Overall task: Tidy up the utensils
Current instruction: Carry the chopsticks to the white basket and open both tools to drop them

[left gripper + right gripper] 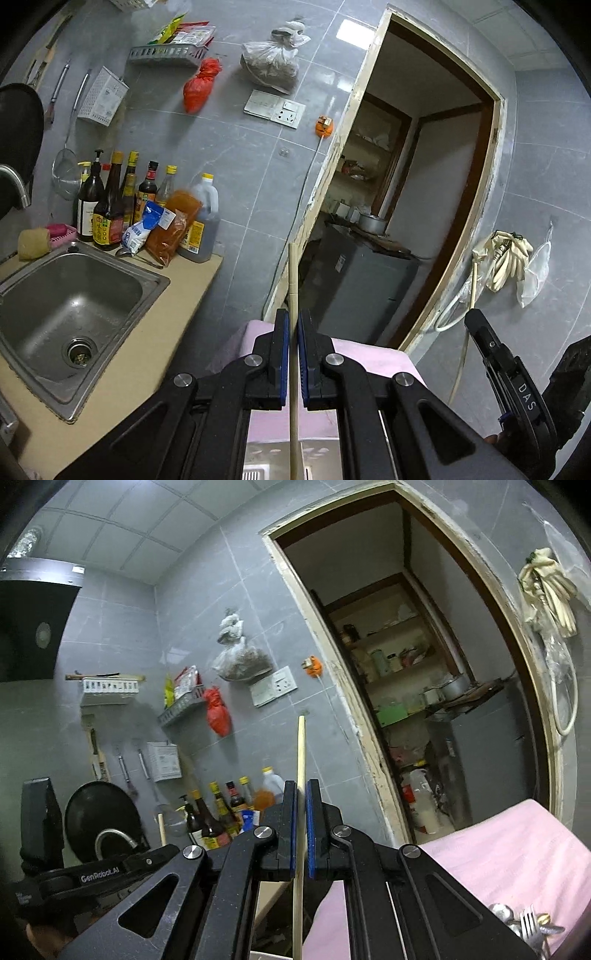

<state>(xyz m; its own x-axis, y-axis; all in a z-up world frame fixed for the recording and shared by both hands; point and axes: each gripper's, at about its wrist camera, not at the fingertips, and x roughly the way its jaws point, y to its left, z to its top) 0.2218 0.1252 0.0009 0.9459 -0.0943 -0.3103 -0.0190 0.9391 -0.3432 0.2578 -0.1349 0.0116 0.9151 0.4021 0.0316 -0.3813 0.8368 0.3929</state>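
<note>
Left gripper (292, 334) clamps one pale chopstick (293, 280), its tip poking toward twelve o'clock; right gripper (301, 805) pinches a second chopstick (300, 753) likewise. Both held up in the air above the pink cloth (517, 849). Spoons and a fork (530, 928) lie loose at five o'clock on the cloth, unsorted. Judging by this, sorting is midway: chopsticks picked, not yet placed.

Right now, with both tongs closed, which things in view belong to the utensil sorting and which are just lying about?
Part of the job:
- left tongs shut on a chopstick
- right tongs shut on a second chopstick
- fork and spoons on the pink cloth

Just lying about:
- sink
- sauce bottles
- red bag
- hanging gloves
</note>
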